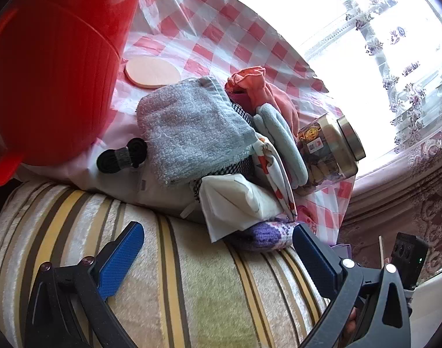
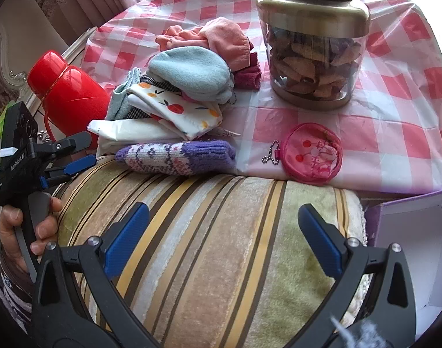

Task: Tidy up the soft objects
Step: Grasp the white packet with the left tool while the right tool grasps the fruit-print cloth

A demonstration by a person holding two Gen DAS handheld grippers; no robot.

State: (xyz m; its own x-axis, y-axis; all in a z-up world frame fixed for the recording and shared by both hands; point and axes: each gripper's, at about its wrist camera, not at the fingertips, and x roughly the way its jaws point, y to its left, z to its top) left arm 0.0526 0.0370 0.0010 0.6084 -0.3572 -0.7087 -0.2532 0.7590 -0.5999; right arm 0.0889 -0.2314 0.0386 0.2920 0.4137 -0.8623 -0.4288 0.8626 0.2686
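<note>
A heap of soft items lies on the checked tablecloth [image 2: 374,133]: a light blue towel [image 1: 192,127], a salmon cloth [image 1: 255,87] [image 2: 229,40], a pale blue fleece piece [image 2: 192,69], a fruit-print cloth [image 2: 177,110] and a white packet [image 1: 235,200]. A purple knitted sock [image 2: 177,156] [image 1: 264,235] rests at the heap's near edge, against the striped cushion [image 2: 206,246]. A pink round pouch [image 2: 311,153] lies apart to the right. My left gripper [image 1: 218,246] [image 2: 89,149] is open over the cushion, its right finger beside the sock. My right gripper [image 2: 224,226] is open and empty above the cushion.
A red thermos [image 1: 52,72] [image 2: 67,95] stands left of the heap. Behind it to the right is a glass jar [image 2: 313,49] with a metal lid. Also here: a round wooden coaster [image 1: 151,71], a black bundle [image 1: 122,156], and a purple box [image 2: 409,232] right of the cushion.
</note>
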